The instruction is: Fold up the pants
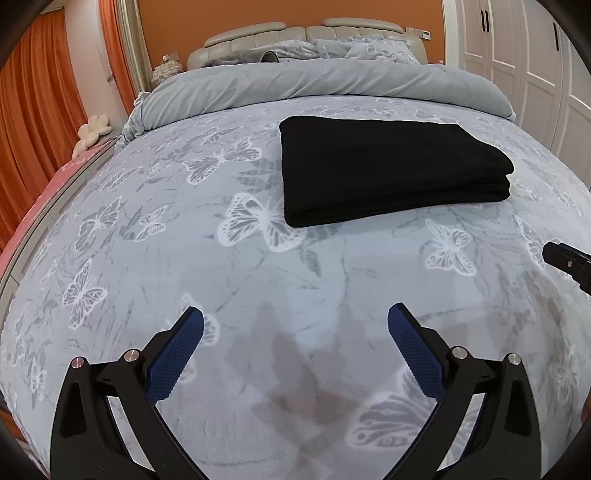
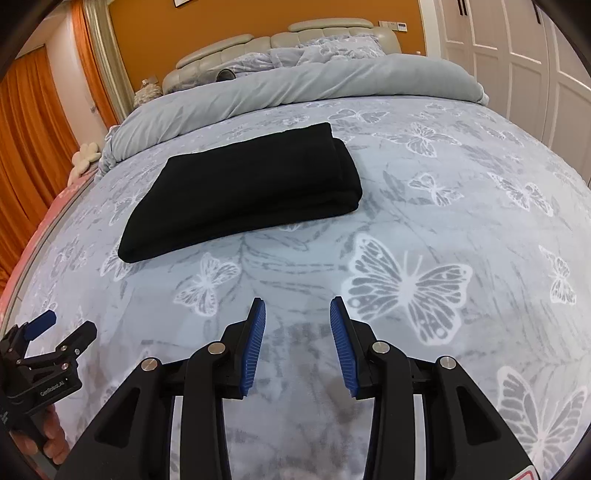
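Observation:
The black pants [image 1: 391, 166] lie folded into a thick, flat rectangle on the butterfly-print bedspread [image 1: 258, 280]. They also show in the right wrist view [image 2: 243, 192]. My left gripper [image 1: 295, 325] is open wide and empty, hovering over the bedspread well short of the pants. My right gripper [image 2: 297, 314] is open and empty, also back from the pants. The left gripper shows at the lower left of the right wrist view [image 2: 70, 328], and a tip of the right gripper shows at the right edge of the left wrist view [image 1: 565, 258].
A rolled grey duvet [image 1: 314, 85] and pillows [image 1: 354, 48] lie at the head of the bed by the padded headboard [image 1: 295, 33]. Orange curtains [image 1: 33, 110] hang left, white wardrobe doors [image 1: 524, 55] stand right. The bed's left edge [image 1: 44, 206] runs diagonally.

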`<state>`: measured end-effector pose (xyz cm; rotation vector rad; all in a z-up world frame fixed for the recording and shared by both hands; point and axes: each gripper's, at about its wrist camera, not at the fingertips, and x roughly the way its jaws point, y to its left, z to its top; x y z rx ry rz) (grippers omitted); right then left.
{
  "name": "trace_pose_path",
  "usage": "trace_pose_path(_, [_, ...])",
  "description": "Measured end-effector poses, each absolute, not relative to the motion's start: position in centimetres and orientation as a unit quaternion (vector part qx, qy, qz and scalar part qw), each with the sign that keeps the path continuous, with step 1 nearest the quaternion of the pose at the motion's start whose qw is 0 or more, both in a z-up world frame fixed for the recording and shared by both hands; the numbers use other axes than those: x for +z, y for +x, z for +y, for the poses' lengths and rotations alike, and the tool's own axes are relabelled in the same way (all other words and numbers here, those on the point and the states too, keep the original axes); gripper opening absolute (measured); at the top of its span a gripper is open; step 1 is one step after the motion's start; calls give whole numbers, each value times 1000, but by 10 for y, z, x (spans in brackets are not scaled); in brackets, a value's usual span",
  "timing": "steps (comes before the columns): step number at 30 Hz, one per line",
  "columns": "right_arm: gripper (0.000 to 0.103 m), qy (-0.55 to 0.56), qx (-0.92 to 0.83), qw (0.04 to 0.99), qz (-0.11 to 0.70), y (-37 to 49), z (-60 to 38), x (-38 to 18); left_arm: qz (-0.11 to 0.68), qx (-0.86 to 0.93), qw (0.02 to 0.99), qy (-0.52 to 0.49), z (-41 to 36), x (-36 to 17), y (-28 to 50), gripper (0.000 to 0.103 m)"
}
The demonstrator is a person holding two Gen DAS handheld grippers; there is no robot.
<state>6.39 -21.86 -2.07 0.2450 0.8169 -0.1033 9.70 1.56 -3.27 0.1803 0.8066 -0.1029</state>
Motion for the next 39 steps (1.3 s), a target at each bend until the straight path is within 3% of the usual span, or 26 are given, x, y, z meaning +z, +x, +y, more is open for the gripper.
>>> trace_pose_path(39, [37, 113, -46, 909, 398, 64, -214, -21, 362, -41, 928, 77, 10, -29, 88, 98])
